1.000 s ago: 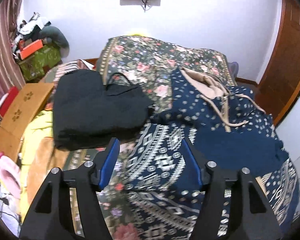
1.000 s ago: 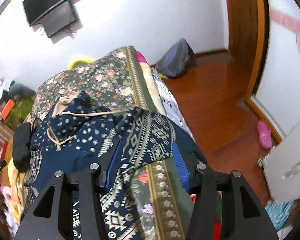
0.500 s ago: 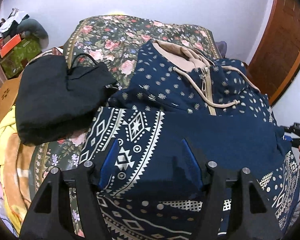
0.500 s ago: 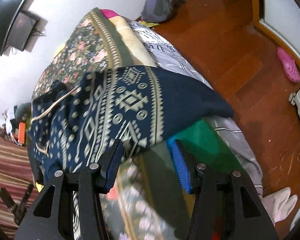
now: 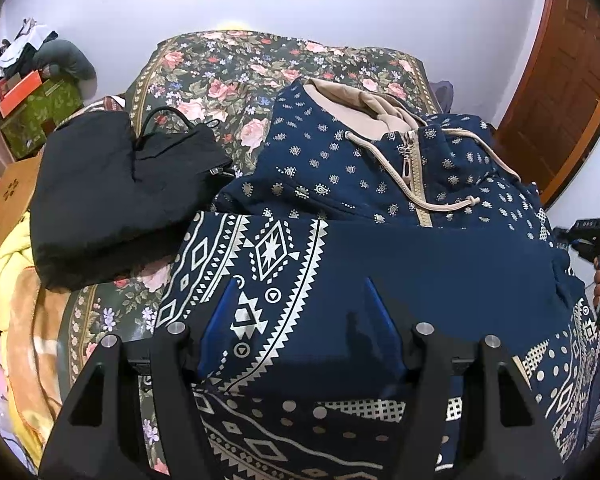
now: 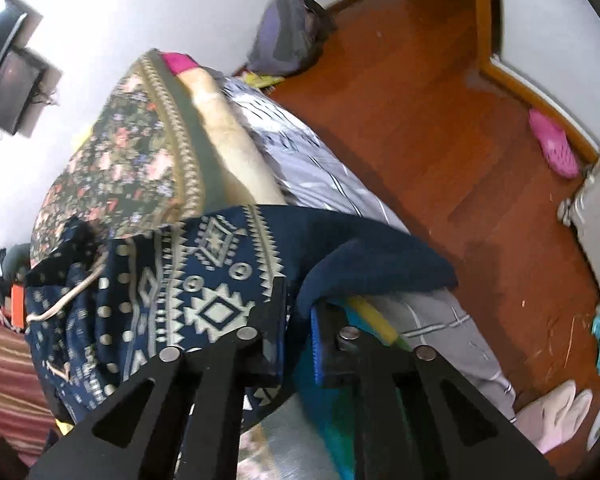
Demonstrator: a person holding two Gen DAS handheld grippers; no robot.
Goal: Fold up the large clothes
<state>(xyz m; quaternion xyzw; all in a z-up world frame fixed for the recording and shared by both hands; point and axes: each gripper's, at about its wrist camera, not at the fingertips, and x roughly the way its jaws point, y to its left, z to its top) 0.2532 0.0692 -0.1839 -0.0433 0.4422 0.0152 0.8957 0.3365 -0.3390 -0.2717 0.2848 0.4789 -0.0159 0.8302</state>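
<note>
A navy hoodie (image 5: 340,168) with cream patterns, a beige hood lining and a zip lies spread on the bed, one patterned part folded across its front. My left gripper (image 5: 300,284) hangs low over that folded part, open, the fabric lying between and under its blue pads without being pinched. At the bed's side edge, my right gripper (image 6: 298,300) is shut on a plain navy fold of the hoodie (image 6: 204,280) that hangs over the mattress.
A black bag (image 5: 112,200) lies left of the hoodie on the floral bedspread (image 5: 228,72). Beyond the bed's right side are a wooden floor (image 6: 460,120), a pink slipper (image 6: 552,144), a grey backpack (image 6: 288,28) and a wooden door (image 5: 572,80).
The left gripper came down and forward over the hoodie, then held still. The right gripper dropped toward the bed edge, rolled, and its jaws closed on the navy fold.
</note>
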